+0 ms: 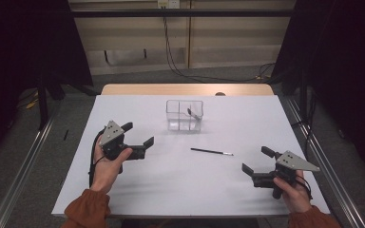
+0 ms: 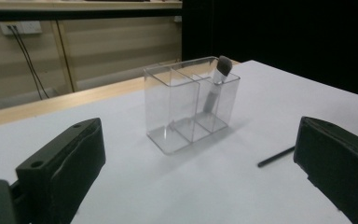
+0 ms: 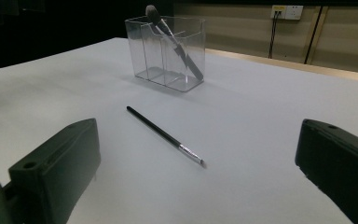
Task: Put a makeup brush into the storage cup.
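the thin brush (image 1: 212, 152) lies flat on the white table (image 1: 171, 190), near the middle, a little in front of the clear organizer (image 1: 184, 115) and apart from it. its dark handle points toward the left side and its pale tip toward the right in the high view. one brush with a fluffy head (image 2: 223, 65) already leans in an end compartment of the organizer.

the step in hand looks like picking up the flat brush to stand it in the organizer. the right gripper (image 1: 256, 164) is released, jaws wide apart, facing the brush (image 3: 165, 135) and holding nothing. it is probably best to come down over the handle's middle, jaws across the shaft, and pinch squarely so the slim shaft does not roll away or pivot.

the left gripper (image 1: 138, 135) is also released and empty, aimed at the organizer (image 2: 191, 102); it could steady that light box.
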Available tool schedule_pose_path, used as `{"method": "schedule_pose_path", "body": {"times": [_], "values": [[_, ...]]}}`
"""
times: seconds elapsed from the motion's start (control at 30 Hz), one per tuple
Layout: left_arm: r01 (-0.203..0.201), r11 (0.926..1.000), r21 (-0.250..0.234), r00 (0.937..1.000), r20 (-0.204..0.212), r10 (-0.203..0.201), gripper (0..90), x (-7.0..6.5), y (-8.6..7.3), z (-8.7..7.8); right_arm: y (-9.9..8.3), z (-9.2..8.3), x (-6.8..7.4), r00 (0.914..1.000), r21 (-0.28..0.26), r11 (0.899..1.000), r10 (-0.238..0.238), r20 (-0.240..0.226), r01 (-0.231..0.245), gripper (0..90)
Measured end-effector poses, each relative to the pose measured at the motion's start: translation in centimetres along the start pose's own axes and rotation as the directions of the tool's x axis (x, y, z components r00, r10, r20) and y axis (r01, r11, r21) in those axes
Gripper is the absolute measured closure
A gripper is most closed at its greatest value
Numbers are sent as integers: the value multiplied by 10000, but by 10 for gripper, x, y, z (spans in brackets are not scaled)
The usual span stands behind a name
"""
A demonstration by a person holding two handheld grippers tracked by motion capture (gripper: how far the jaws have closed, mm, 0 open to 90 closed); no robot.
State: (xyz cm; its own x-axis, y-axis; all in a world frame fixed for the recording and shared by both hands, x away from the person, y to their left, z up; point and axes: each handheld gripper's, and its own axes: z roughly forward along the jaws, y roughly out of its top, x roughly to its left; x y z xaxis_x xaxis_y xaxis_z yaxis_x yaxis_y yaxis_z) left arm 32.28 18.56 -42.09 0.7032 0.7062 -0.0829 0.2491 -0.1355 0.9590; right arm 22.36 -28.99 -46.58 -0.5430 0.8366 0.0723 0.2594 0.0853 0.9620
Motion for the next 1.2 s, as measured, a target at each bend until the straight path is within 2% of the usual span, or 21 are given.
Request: {"method": "schedule_pose_path", "body": {"times": [0.03, 0.17, 0.47, 0.53, 0.67, 0.77, 0.83, 0.97, 1.17, 1.2], "values": [[77, 10000, -1, 10000, 11, -77, 25, 0, -1, -1, 0, 0, 0, 10000, 6, 10000, 3, 6, -3, 0], [-104, 9998, 165, 9999, -123, 106, 30, -1, -5, -8, 0, 0, 0, 10000, 10, 10000, 19, 18, -19, 0], [-126, 9998, 129, 9991, -415, 132, 32, 0, -16, -28, 0, 0, 0, 10000, -7, 10000, 13, 70, -13, 0], [-193, 9998, -20, 9984, -527, 191, 40, 0, -18, -33, 0, 0, 0, 9999, -31, 10000, 62, 126, -61, 0], [-115, 9999, -56, 9983, -570, 112, 36, -2, -21, -40, 0, 0, 0, 9999, -36, 10000, 38, 108, -37, 0], [74, 10000, 12, 9966, -826, -73, 31, -3, -28, -44, 0, 0, 0, 9999, -36, 10000, 31, 135, -30, 0], [258, 9996, -109, 9965, -789, -266, 31, -3, -32, -47, 0, 0, -1, 9998, -34, 10000, 13, 188, -12, 0], [327, 9995, -44, 9966, -753, -329, 30, -3, -38, -52, 1, 0, -1, 9998, -79, 10000, 6, 204, -4, 0], [162, 9998, 66, 9973, -717, -157, 27, -5, -43, -63, 1, 1, 0, 9997, -35, 10000, 19, 245, -18, 0], [93, 10000, -5, 9945, -1047, -93, 33, -6, -44, -66, 1, 1, -1, 9997, -53, 10000, 31, 247, -30, 0]]}}
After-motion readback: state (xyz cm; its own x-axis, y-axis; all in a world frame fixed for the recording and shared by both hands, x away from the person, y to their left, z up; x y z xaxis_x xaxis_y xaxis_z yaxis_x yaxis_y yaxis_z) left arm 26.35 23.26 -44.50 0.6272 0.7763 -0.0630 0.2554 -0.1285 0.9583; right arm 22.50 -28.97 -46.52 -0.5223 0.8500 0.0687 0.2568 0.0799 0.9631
